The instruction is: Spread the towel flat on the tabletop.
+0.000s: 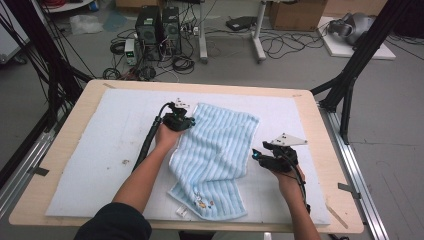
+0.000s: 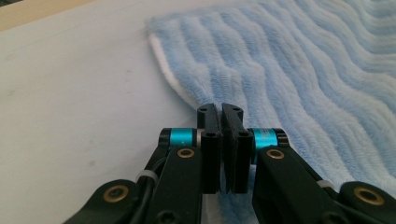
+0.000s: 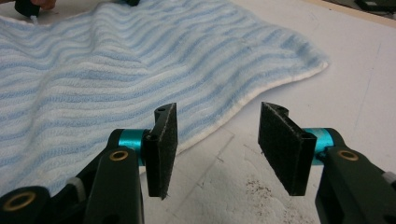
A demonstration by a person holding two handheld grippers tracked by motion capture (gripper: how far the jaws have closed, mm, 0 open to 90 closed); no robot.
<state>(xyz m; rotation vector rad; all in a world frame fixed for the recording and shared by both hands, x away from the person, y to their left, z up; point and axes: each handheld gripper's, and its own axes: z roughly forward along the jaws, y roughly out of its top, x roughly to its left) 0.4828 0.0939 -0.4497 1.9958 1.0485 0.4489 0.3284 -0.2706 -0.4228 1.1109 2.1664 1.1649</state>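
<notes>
Item: blue-and-white striped towel [image 1: 216, 157], lying rumpled on the white foam board [image 1: 100, 150] between the two grippers. Left gripper [image 2: 220, 114]: jaws pressed together at the towel's white-hemmed left edge; whether any cloth is pinched between the pads is hard to make out, since the jaws hide the hem there. Right gripper [image 3: 215, 140]: jaws parted, nothing between them, the towel's right edge just ahead and to its left. Small printed picture at the towel's near corner [image 1: 200, 201], too small to read; no legible writing
</notes>
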